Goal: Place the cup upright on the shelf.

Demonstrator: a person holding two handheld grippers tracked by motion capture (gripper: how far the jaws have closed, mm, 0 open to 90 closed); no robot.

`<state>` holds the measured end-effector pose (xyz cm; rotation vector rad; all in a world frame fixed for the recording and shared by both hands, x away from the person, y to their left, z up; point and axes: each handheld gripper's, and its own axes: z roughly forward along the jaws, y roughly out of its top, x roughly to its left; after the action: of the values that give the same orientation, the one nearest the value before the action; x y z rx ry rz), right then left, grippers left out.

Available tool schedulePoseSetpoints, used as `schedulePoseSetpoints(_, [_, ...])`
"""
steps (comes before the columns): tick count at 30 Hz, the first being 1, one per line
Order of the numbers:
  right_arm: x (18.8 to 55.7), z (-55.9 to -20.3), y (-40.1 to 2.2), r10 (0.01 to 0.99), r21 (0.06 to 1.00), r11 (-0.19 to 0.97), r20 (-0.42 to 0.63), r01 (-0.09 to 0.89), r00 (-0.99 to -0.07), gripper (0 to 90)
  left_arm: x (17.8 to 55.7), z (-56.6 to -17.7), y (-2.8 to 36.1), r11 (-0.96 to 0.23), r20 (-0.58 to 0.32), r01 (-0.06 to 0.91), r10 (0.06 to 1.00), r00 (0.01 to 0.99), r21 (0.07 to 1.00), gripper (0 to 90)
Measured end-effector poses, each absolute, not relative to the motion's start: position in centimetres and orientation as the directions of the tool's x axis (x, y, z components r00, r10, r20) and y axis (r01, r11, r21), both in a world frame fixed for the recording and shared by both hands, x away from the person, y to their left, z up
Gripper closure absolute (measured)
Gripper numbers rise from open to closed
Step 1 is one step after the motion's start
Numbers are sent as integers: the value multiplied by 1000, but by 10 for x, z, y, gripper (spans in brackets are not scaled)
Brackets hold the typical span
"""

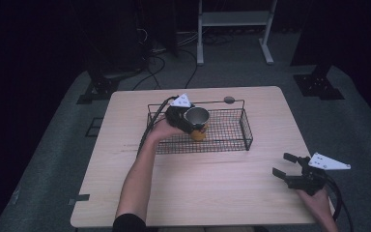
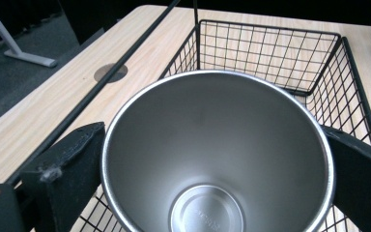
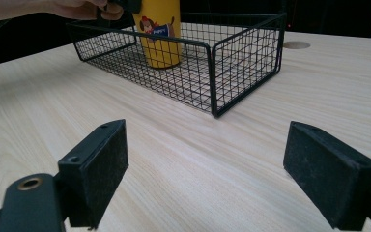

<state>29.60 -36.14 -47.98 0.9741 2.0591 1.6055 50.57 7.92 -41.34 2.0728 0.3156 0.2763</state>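
Observation:
A yellow cup [image 1: 199, 133] with a steel inside [image 2: 217, 159] and a cartoon dog label [image 3: 160, 34] stands upright inside the black wire basket [image 1: 248, 130], towards its left half. My left gripper [image 1: 193, 122] is shut on the cup near its rim, one jaw on each side [image 2: 217, 169]. The cup's base is down at the mesh floor; I cannot tell whether it touches. My right gripper [image 1: 286, 165] stands open over bare wood near the table's right front, with nothing between its jaws [image 3: 205, 174]. From there the basket [image 3: 241, 63] lies ahead.
The basket sits in the far middle of a light wooden table [image 1: 198, 193]. A round cable hole [image 1: 229, 100] lies behind the basket. A white stand [image 1: 234, 29] and cables are on the floor beyond the table.

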Motion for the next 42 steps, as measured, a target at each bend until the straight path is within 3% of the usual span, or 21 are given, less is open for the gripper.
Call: schedulePoseSetpoints(42, [296, -480, -362, 703, 947, 113, 137, 301, -697, 145, 478, -374, 90, -397, 116, 28, 336, 935, 918, 20])
